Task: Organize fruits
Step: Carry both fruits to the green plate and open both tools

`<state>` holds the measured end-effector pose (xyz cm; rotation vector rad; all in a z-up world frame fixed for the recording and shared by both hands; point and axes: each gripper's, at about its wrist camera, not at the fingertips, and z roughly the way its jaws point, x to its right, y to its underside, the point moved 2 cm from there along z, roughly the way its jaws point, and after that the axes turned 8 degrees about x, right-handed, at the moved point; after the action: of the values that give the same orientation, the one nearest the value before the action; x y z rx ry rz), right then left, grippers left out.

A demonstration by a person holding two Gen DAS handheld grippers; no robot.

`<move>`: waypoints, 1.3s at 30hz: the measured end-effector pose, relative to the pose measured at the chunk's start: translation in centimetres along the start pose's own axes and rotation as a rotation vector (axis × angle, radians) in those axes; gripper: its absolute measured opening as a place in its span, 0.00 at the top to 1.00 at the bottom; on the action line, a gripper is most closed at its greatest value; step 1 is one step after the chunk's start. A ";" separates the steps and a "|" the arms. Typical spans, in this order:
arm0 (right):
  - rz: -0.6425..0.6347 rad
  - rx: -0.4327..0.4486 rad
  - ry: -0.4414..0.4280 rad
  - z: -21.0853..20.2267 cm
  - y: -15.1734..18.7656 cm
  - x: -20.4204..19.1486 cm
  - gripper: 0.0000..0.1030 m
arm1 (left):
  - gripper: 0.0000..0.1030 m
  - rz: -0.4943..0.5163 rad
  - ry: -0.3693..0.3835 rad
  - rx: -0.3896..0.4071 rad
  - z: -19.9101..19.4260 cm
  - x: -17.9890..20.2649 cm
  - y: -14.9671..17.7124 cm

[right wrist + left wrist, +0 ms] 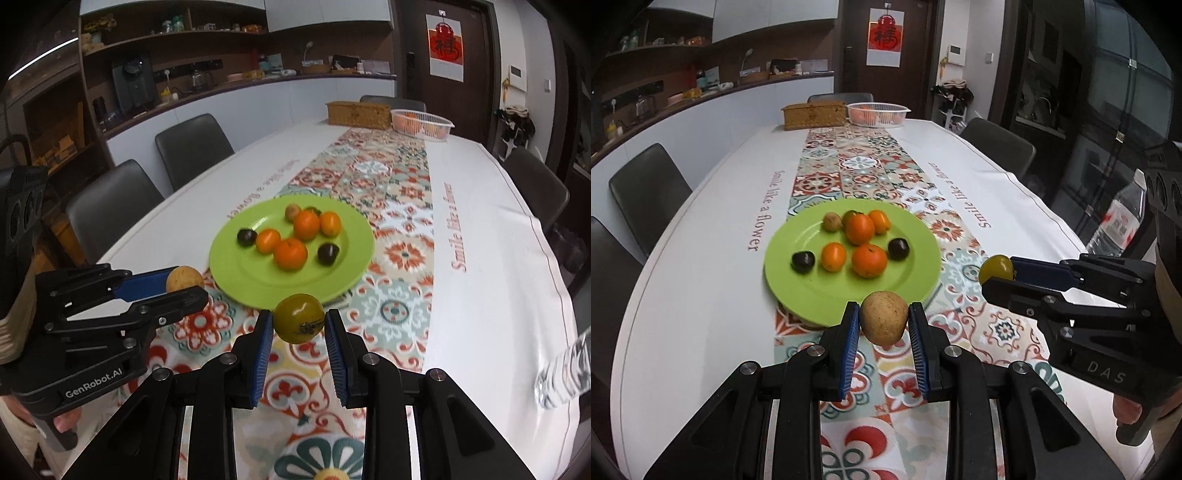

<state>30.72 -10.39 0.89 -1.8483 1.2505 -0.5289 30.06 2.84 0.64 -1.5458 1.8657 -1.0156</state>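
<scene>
- On the worktop (701, 258), over a patterned runner (860, 166), sits a green plate (798, 254) holding seven small fruits: four orange ones (860, 229) clustered near the middle, two dark purple ones (803, 261) at either side, and a tan one (832, 221) at the far edge.
- At the far end of the worktop a white plastic basket (879, 108) holds orange fruit, seen only dimly through its slotted wall; beside it stands a woven box (814, 114) with its lid closed.
- The left hand-held gripper (884, 325) is clenched on a brown fruit (884, 317) — round, matte and speckled — held in the air just in front of the near rim of the plate.
- The right hand-held gripper (298, 325) grips a yellow-green fruit (298, 317), smooth and glossy, with a dry dark stem scar on its near side; it too hangs above the runner, just short of the plate.
- A clear water bottle (1119, 221) at the right edge of the worktop is partly hidden behind the right hand-held gripper's body and cut off in the right wrist view.
- A person's fingers (66, 421) show only in part under the left hand-held gripper's handle.
- The plate's fruits are blurred in the right wrist view.
</scene>
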 end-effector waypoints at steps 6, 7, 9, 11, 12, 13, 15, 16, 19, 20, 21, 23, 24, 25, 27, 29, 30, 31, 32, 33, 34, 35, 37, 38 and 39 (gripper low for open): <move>-0.019 -0.012 -0.001 1.8 -1.4 -0.3 0.71 | 0.74 -0.002 -0.020 -0.004 1.1 -1.3 -0.8; -0.025 -0.016 0.001 2.2 -1.6 -0.3 0.71 | 0.74 -0.002 -0.021 -0.004 1.3 -1.5 -0.9; -0.032 -0.021 -0.001 2.9 -1.9 -0.4 0.71 | 0.74 -0.003 -0.021 -0.003 1.8 -2.0 -1.2; -0.038 -0.025 -0.001 3.5 -2.2 -0.5 0.71 | 0.74 -0.003 -0.022 0.000 2.3 -2.3 -1.5; -0.041 -0.026 0.000 3.8 -2.4 -0.5 0.71 | 0.74 -0.004 -0.021 0.002 2.5 -2.5 -1.6; -0.042 -0.027 0.000 4.3 -2.5 -0.5 0.71 | 0.74 -0.005 -0.017 0.007 2.8 -2.8 -1.7; -0.041 -0.031 -0.001 5.0 -2.8 -0.4 0.71 | 0.74 -0.009 -0.012 0.007 3.7 -3.4 -1.8; -0.039 -0.032 -0.001 5.5 -2.9 -0.4 0.71 | 0.74 -0.010 -0.011 0.006 3.9 -3.5 -1.8; -0.033 -0.040 -0.006 6.7 -3.0 -0.2 0.71 | 0.74 -0.016 -0.010 -0.002 5.1 -4.2 -1.8; -0.033 -0.043 -0.007 7.0 -3.1 -0.2 0.71 | 0.74 -0.019 -0.010 -0.008 5.7 -4.4 -1.8; -0.033 -0.048 -0.008 7.6 -3.1 -0.1 0.71 | 0.74 -0.019 -0.012 -0.012 6.0 -4.6 -1.7; -0.035 -0.058 -0.011 8.3 -3.0 -0.1 0.71 | 0.74 -0.022 -0.013 -0.021 6.8 -4.9 -1.6; -0.036 -0.063 -0.010 8.6 -2.9 0.0 0.71 | 0.74 -0.024 -0.011 -0.026 7.2 -5.0 -1.5; -0.039 -0.070 -0.010 9.1 -2.8 0.0 0.71 | 0.74 -0.027 -0.009 -0.032 7.6 -5.1 -1.5; -0.041 -0.080 -0.008 9.8 -2.5 0.1 0.71 | 0.74 -0.024 -0.007 -0.044 8.3 -5.2 -1.3; -0.040 -0.092 -0.009 10.4 -2.2 0.3 0.71 | 0.74 -0.019 -0.007 -0.053 9.0 -5.2 -1.1; -0.038 -0.097 -0.009 10.7 -2.1 0.4 0.71 | 0.74 -0.018 -0.007 -0.057 9.3 -5.2 -1.0; -0.036 -0.102 -0.008 11.0 -2.0 0.5 0.71 | 0.74 -0.016 -0.006 -0.062 9.5 -5.1 -1.0; -0.034 -0.107 -0.006 11.2 -1.8 0.6 0.71 | 0.74 -0.013 -0.004 -0.068 9.7 -5.1 -0.9; -0.032 -0.110 -0.004 11.4 -1.7 0.7 0.71 | 0.74 -0.010 -0.003 -0.072 9.8 -5.0 -0.8; -0.031 -0.114 -0.002 11.6 -1.6 0.8 0.71 | 0.70 -0.003 -0.007 -0.076 9.8 -5.0 -0.8; -0.029 -0.113 0.001 11.7 -1.5 0.8 0.71 | 0.65 0.003 -0.017 -0.074 9.7 -4.9 -0.7; -0.030 -0.110 0.012 11.6 -1.4 1.0 0.67 | 0.52 0.012 -0.051 -0.049 9.0 -5.1 -0.7; -0.028 -0.107 0.016 11.6 -1.4 1.1 0.62 | 0.52 0.011 -0.061 -0.043 8.8 -5.2 -0.7; -0.027 -0.102 0.023 11.4 -1.4 1.1 0.62 | 0.52 0.010 -0.074 -0.043 8.4 -5.3 -0.7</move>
<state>40.15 -6.69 -4.59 -1.9511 1.2908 -0.5111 38.16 6.07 -4.14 -1.5759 1.8537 -0.9070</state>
